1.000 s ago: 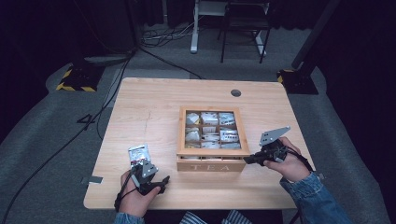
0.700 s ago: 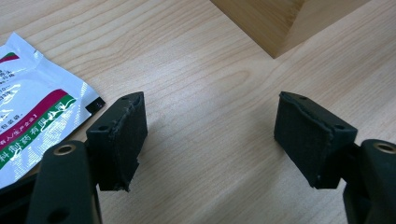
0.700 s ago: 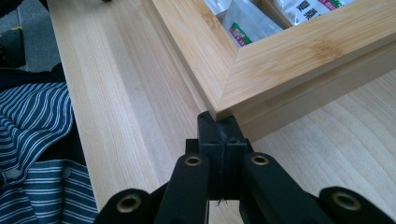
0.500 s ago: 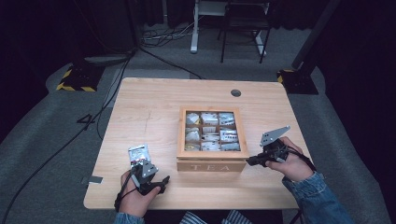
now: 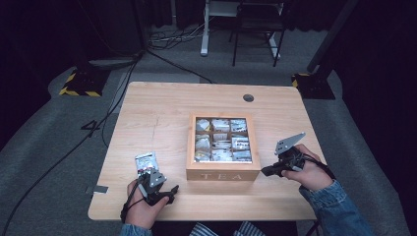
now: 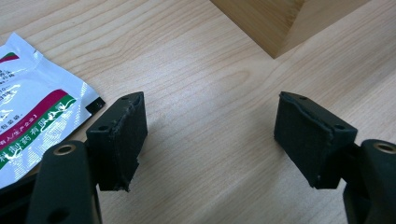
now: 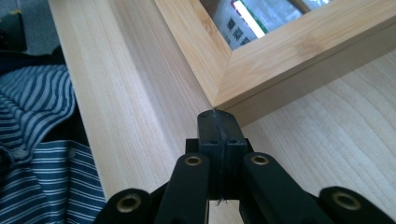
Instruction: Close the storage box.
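A wooden tea box (image 5: 223, 147) with a windowed lid stands mid-table, packets visible inside. One white sachet (image 5: 146, 162) with red and green print lies left of it, also seen as the sachet (image 6: 32, 121) beside my left jaw. My left gripper (image 5: 167, 189) rests on the table near the front edge, open, with bare wood between its pads (image 6: 121, 140). My right gripper (image 5: 265, 171) is shut with nothing in it, its tip (image 7: 219, 122) at the box's front right corner (image 7: 219, 100).
The table's front edge (image 7: 84, 116) runs close to both hands, with a striped shirt just beyond it. A round cable hole (image 5: 248, 98) sits at the table's far side. Chair legs and cables lie on the floor behind.
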`<state>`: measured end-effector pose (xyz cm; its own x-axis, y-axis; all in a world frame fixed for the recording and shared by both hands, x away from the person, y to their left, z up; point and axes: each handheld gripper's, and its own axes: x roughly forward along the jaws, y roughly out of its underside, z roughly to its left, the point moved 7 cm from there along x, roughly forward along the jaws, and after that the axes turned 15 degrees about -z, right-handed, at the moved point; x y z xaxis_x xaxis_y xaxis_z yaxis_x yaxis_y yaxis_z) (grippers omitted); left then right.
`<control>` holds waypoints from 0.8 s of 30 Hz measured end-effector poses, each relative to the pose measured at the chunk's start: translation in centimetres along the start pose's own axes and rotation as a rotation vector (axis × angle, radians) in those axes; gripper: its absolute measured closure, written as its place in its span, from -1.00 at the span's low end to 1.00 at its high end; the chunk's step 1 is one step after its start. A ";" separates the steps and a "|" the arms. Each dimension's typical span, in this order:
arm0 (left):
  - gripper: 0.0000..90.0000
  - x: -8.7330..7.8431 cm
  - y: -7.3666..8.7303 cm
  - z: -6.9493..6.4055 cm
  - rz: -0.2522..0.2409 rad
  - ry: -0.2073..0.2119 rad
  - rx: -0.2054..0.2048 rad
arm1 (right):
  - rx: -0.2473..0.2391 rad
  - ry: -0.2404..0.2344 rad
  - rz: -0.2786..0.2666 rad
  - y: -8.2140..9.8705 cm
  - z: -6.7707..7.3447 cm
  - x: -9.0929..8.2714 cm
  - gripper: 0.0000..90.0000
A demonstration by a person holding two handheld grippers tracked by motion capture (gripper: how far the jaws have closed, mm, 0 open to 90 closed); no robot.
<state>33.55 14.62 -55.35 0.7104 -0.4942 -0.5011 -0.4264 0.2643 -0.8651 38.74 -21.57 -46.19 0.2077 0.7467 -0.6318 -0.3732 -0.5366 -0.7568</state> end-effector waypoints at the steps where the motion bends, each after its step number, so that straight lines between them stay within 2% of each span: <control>1: -0.42 0.0 0.0 0.0 0.000 0.001 -0.001 | 0.000 0.000 0.000 0.0 0.0 0.0 1.00; 6: -0.42 0.0 0.0 0.0 0.001 0.001 -0.002 | -0.006 0.031 -0.055 -0.6 -0.3 -0.8 1.00; 13: -0.41 -0.4 0.2 0.1 0.001 -0.001 0.001 | -0.010 0.102 -0.209 -1.3 -1.4 -2.6 1.00; 14: -0.41 -0.4 0.2 0.1 0.001 0.000 -0.001 | -0.012 0.130 -0.244 -1.1 -1.9 -3.2 1.00; 15: -0.41 -0.5 0.3 0.1 0.001 0.002 -0.004 | -0.012 0.130 -0.244 -1.1 -1.9 -3.2 1.00; 23: -0.41 -0.7 0.4 0.2 0.002 0.005 0.003 | 0.011 0.199 -0.358 0.2 -4.1 -4.8 1.00; 24: -0.40 -0.6 0.4 0.2 0.000 0.004 0.001 | 0.014 0.226 -0.368 0.6 -4.7 -5.0 1.00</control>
<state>33.07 15.22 -55.34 0.7082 -0.4977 -0.5007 -0.4256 0.2648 -0.8653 41.72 -27.43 -44.23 0.5218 0.7815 -0.3421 -0.2491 -0.2439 -0.9373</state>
